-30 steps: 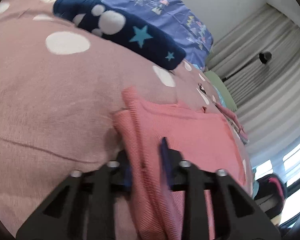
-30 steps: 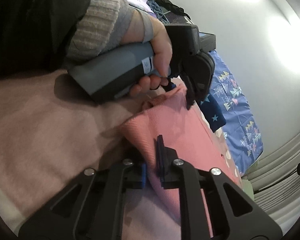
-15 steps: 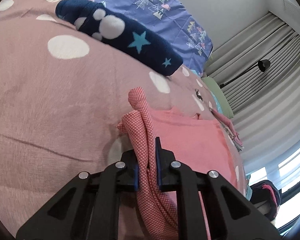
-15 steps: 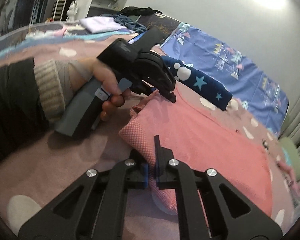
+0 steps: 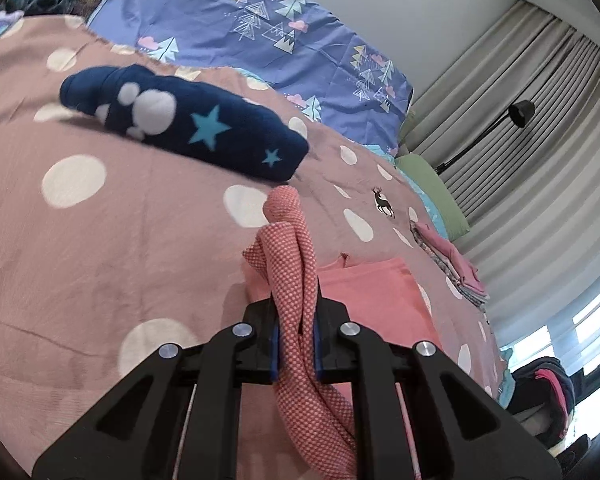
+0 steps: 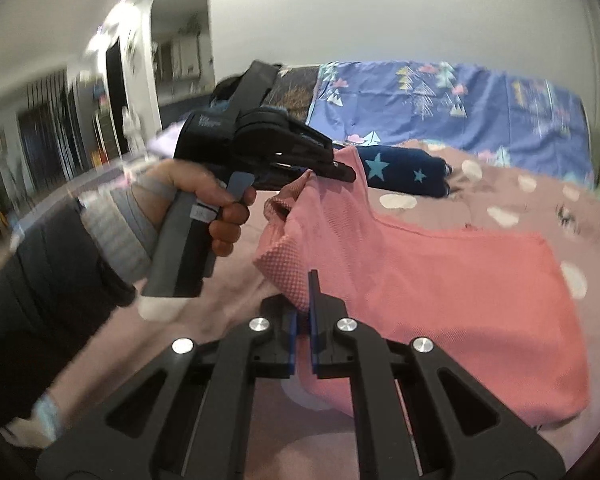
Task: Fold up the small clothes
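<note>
the pink garment (image 6: 440, 292) hangs between both tongs above the bed (image 5: 100, 248), one end lifted off the spotted pink cover and the rest still draped down onto it toward the bed's near edge. the left tongs (image 5: 296, 336) have just been closing and are clenched on a bunched, rope-like twist of the garment's checked pink fabric, which rises up past the blue pads and also trails down below them. in the right wrist view the left tongs (image 6: 340, 170) show from the side, gripped in a person's hand (image 6: 204, 204), pinching the garment's upper corner. the right tongs (image 6: 302, 332) are squeezed nearly together on the folded edge of the same garment, a thin layer of cloth caught between the blue pads, with the wide flat part spreading away to the right. farther up the bed, well apart from the tongs, lies a navy garment with stars (image 5: 188, 128), near the blue tree-print pillow (image 5: 268, 48) at the head edge.
</note>
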Action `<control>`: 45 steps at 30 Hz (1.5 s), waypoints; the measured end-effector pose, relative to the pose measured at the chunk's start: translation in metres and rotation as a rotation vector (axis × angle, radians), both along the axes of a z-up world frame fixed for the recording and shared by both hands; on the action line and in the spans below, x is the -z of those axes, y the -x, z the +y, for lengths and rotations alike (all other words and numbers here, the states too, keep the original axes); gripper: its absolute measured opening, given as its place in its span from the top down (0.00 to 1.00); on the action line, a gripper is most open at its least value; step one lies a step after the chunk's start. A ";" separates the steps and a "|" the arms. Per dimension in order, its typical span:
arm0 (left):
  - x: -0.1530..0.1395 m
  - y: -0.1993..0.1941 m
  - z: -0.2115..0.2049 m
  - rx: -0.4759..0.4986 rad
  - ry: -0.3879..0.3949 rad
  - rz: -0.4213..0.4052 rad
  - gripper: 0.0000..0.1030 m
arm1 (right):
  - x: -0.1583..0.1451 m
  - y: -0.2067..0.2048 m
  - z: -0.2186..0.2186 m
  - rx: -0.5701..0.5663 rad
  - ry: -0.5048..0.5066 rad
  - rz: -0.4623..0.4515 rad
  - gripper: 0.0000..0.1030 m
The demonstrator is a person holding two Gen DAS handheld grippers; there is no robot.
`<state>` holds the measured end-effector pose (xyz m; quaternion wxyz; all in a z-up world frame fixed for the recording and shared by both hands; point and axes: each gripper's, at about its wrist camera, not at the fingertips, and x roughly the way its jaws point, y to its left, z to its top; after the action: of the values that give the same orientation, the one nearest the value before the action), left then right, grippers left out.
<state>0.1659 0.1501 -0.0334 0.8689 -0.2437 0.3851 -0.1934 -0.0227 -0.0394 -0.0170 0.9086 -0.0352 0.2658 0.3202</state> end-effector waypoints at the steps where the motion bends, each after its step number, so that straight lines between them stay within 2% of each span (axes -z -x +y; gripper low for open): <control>1: -0.003 -0.001 -0.006 0.001 -0.006 -0.001 0.89 | -0.001 -0.002 -0.009 0.004 -0.029 0.013 0.96; 9: -0.022 -0.015 -0.072 0.018 -0.083 0.012 0.90 | -0.005 -0.013 -0.077 0.027 -0.205 0.087 0.96; 18: -0.037 -0.031 -0.162 0.092 -0.191 0.005 0.90 | -0.003 -0.010 -0.151 0.123 -0.312 0.091 0.96; 23: -0.026 -0.043 -0.218 0.145 -0.275 0.025 0.90 | 0.006 -0.012 -0.188 0.194 -0.339 0.109 0.96; 27: -0.009 -0.055 -0.255 0.171 -0.323 0.074 0.90 | 0.019 -0.013 -0.215 0.251 -0.362 0.142 0.96; 32: 0.002 -0.062 -0.279 0.184 -0.373 0.092 0.91 | 0.031 -0.017 -0.232 0.284 -0.383 0.166 0.96; 39: 0.013 -0.071 -0.305 0.185 -0.483 0.092 0.90 | 0.047 -0.026 -0.244 0.322 -0.411 0.204 0.96; 41: 0.018 -0.071 -0.311 0.189 -0.498 0.083 0.84 | 0.053 -0.028 -0.247 0.332 -0.414 0.221 0.96; 43: 0.015 -0.066 -0.312 0.191 -0.469 0.074 0.62 | 0.059 -0.032 -0.251 0.337 -0.428 0.254 0.96; 45: 0.001 -0.051 -0.312 0.193 -0.466 0.018 0.53 | 0.064 -0.033 -0.255 0.335 -0.453 0.290 0.96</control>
<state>0.2170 -0.1616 -0.0339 0.8757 -0.0008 0.4483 -0.1794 0.0108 -0.2944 -0.0814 0.8860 0.2585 0.3166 0.2187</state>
